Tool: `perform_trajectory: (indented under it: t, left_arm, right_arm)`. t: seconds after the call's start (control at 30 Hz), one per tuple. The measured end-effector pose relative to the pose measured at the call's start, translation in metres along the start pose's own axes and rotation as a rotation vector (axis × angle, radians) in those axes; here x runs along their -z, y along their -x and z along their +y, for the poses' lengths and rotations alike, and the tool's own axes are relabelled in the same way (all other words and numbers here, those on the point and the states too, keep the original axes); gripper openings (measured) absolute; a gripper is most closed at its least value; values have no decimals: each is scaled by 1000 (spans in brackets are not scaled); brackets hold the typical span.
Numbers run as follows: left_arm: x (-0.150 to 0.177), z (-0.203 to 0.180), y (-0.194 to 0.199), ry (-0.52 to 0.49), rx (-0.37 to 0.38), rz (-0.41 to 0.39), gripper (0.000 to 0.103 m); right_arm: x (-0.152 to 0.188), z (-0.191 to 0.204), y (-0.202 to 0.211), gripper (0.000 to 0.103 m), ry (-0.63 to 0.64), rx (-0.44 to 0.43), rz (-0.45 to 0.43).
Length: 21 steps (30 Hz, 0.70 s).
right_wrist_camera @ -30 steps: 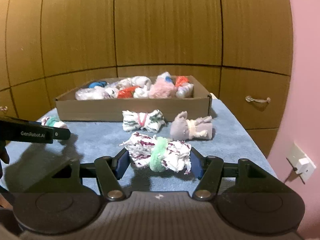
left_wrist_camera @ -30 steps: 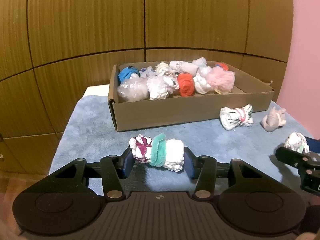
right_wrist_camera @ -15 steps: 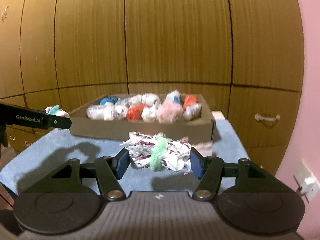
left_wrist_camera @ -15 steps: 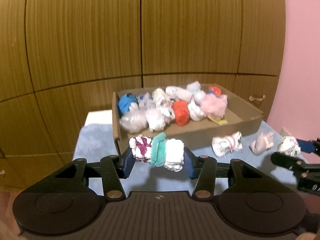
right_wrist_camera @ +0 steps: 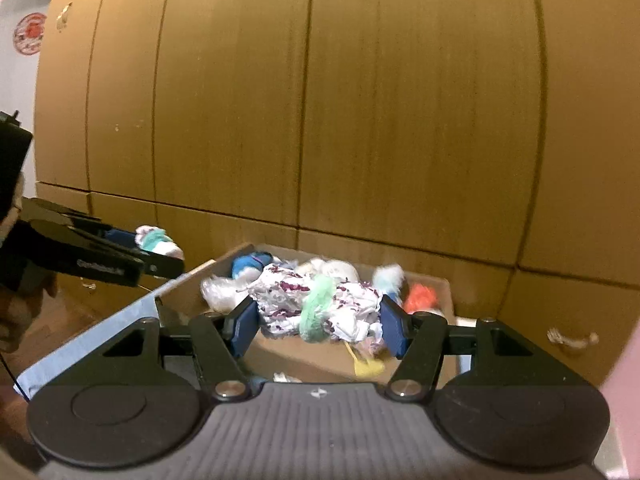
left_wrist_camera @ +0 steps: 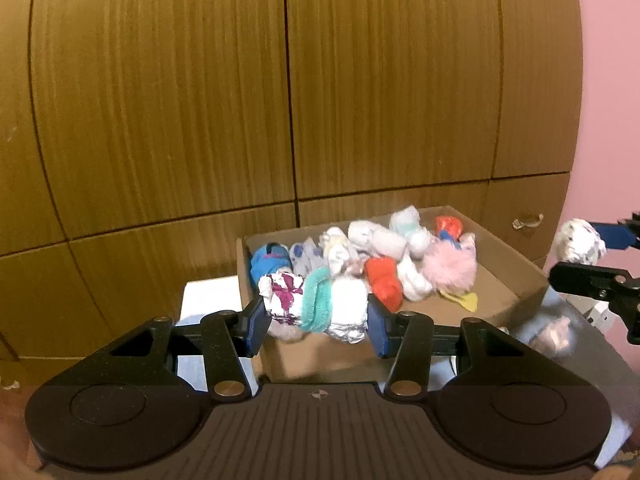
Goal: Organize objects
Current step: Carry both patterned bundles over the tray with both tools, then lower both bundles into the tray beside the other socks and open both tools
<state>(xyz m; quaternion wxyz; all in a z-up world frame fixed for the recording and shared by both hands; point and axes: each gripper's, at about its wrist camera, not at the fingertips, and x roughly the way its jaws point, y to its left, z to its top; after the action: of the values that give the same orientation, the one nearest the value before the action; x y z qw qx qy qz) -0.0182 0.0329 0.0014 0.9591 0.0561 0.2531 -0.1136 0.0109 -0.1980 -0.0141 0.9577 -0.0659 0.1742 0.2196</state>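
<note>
Bundles (left_wrist_camera: 316,306) (right_wrist_camera: 318,306) — clamped above box (left_wrist_camera: 516,264)

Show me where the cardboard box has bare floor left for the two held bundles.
The cardboard box has bare floor along its right side and near-right corner, between the pink fluffy bundle and the right wall, apart from a yellow scrap. The left and back are crowded: blue bundle, orange bundle and white rolls packed together.

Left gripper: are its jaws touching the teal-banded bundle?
Touching. The left wrist view shows the left gripper with both blue pads pressed against the ends of the bundle, held above the box.
</note>
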Motion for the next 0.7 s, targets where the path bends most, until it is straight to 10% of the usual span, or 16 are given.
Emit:
perform_trajectory:
  t: [0.7]
  left_arm:
    - [0, 24, -79, 55, 73, 207, 56]
  right_arm:
    - [-16, 22, -112, 58, 5, -173, 270]
